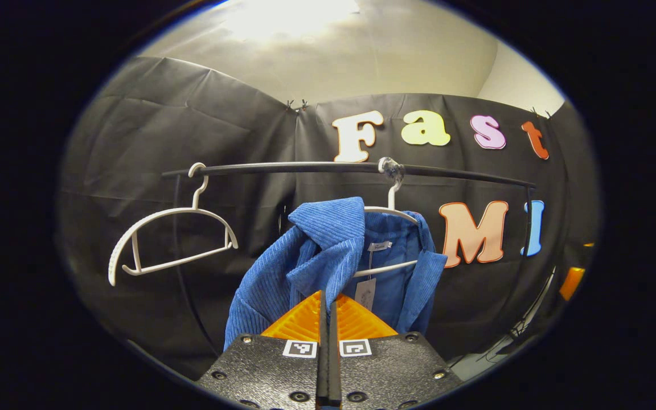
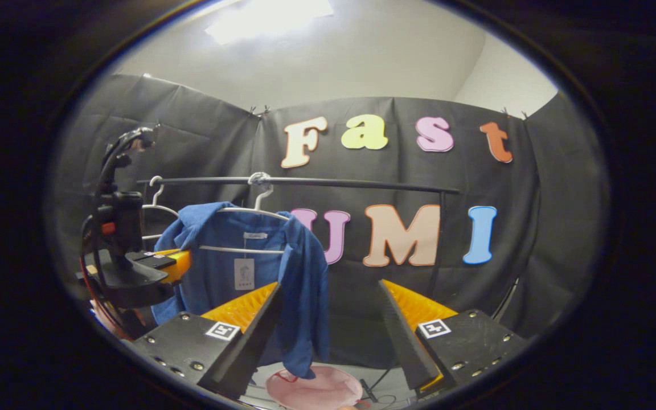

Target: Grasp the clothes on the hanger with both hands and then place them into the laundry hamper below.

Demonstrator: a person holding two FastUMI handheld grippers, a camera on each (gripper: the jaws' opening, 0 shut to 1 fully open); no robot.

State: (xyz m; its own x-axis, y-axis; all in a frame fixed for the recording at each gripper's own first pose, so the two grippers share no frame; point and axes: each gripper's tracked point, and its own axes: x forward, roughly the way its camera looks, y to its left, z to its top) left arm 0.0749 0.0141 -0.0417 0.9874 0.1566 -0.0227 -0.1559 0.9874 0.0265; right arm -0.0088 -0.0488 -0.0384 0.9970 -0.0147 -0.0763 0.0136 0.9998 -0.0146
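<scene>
Closest to the lens in the left gripper view, the left gripper (image 1: 328, 319) is sitting clenched, its two fingers pressed together with no gap showing; whether any cloth is being pinched between the tips cannot be told, though the tips are lying right against the front fold of the blue jacket (image 1: 328, 256). That jacket is hanging on a white hanger (image 1: 392, 213), slumping off its near shoulder so the collar is bunching up to one side, with a paper tag (image 1: 365, 293) dangling inside. Hooked on the same black rail (image 1: 305, 168), an empty white hanger (image 1: 168, 242) is tilting well apart from the jacket. In the right gripper view, the right gripper (image 2: 328, 310) is standing released, fingers spread wide, with one hanging sleeve of the blue jacket (image 2: 305, 285) falling between them, neither finger pressing on it. Farther off on that view's left, the left gripper (image 2: 163, 265) is reaching against the jacket's far edge. Below the sleeve, the pink laundry hamper (image 2: 314, 390) is showing its rim.
</scene>
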